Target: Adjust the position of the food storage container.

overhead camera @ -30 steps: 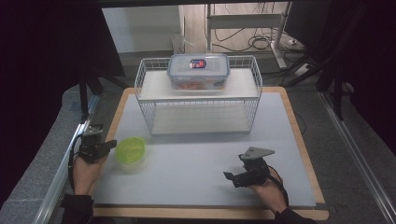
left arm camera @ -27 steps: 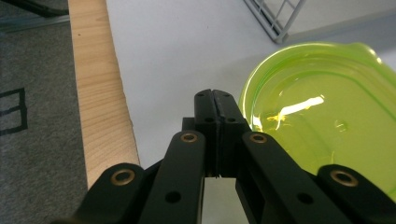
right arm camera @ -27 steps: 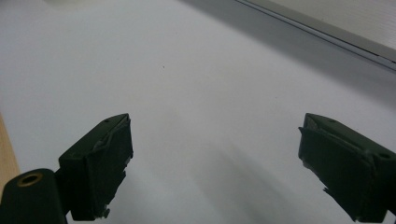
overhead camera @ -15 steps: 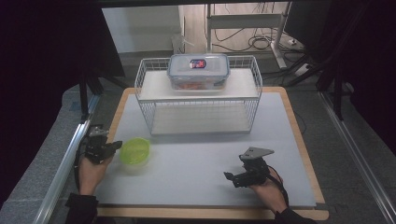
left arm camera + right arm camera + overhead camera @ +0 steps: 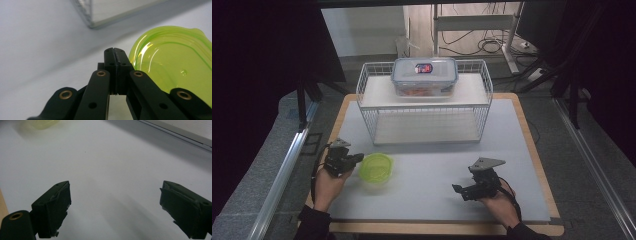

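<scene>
A translucent lime-green bowl (image 5: pixel 376 169) sits on the grey mat at the front left. My left gripper (image 5: pixel 357 159) is at its left rim, held in a hand. In the left gripper view the jaws are pressed together with nothing between them, and my left gripper (image 5: pixel 115 53) has the green bowl (image 5: pixel 175 65) right beside its tip. My right gripper (image 5: pixel 461 190) rests low at the front right and points left. In its own view my right gripper (image 5: pixel 115 190) is open wide over bare mat, with the green bowl (image 5: pixel 42 123) blurred far off.
A white wire rack (image 5: pixel 424 107) stands at the back middle of the mat (image 5: pixel 512 150), with a clear lidded food container (image 5: pixel 424 75) on its top shelf. The rack's corner (image 5: pixel 100 15) is just beyond the left gripper. The wooden table edge (image 5: pixel 437 229) runs along the front.
My left gripper has moved right across the mat, and the green bowl has slid right along with it. The right gripper has stayed put.
</scene>
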Tool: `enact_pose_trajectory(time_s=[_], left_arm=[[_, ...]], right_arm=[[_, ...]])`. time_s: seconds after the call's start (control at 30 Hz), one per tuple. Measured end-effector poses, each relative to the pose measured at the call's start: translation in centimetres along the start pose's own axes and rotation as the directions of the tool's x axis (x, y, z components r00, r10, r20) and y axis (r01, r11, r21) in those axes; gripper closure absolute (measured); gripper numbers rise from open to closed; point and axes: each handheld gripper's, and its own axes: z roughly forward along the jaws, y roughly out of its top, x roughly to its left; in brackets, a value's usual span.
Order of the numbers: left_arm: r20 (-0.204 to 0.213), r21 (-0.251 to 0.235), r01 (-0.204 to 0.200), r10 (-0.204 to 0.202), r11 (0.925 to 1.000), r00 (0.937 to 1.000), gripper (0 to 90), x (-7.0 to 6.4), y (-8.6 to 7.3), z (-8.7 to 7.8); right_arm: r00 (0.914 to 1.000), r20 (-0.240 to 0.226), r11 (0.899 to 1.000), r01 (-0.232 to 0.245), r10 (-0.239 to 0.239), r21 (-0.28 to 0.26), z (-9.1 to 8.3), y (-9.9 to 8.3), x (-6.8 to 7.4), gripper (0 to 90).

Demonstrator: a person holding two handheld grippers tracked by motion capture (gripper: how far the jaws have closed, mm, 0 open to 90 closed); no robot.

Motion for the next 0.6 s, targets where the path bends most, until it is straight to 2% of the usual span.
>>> enact_pose_trajectory(time_s=[0.17,0.27,0.43,0.6], left_arm=[[0.036,0.006,-0.045,0.045,0.9990,0.9983,89.9,-2.0,0.3,0.6],[0.028,0.009,-0.065,0.065,0.9978,0.9975,89.9,-2.6,0.4,0.7],[0.016,0.000,-0.032,0.032,0.9995,0.9993,89.9,-1.8,-0.2,0.0],[0.021,0.020,-0.019,0.018,0.9996,0.9996,89.8,-1.6,-1.9,-0.7]], right_arm=[[1.0000,0.001,1.000,0.001,-0.001,0.004,0.0,0.0,0.0,9.7],[1.0000,0.001,1.000,0.000,0.000,0.004,0.0,0.0,0.0,9.7],[1.0000,0.002,1.000,0.000,0.000,0.001,-0.1,0.0,-0.1,9.7],[1.0000,0.004,1.000,-0.002,0.002,0.001,-0.2,0.0,-0.1,9.7]])
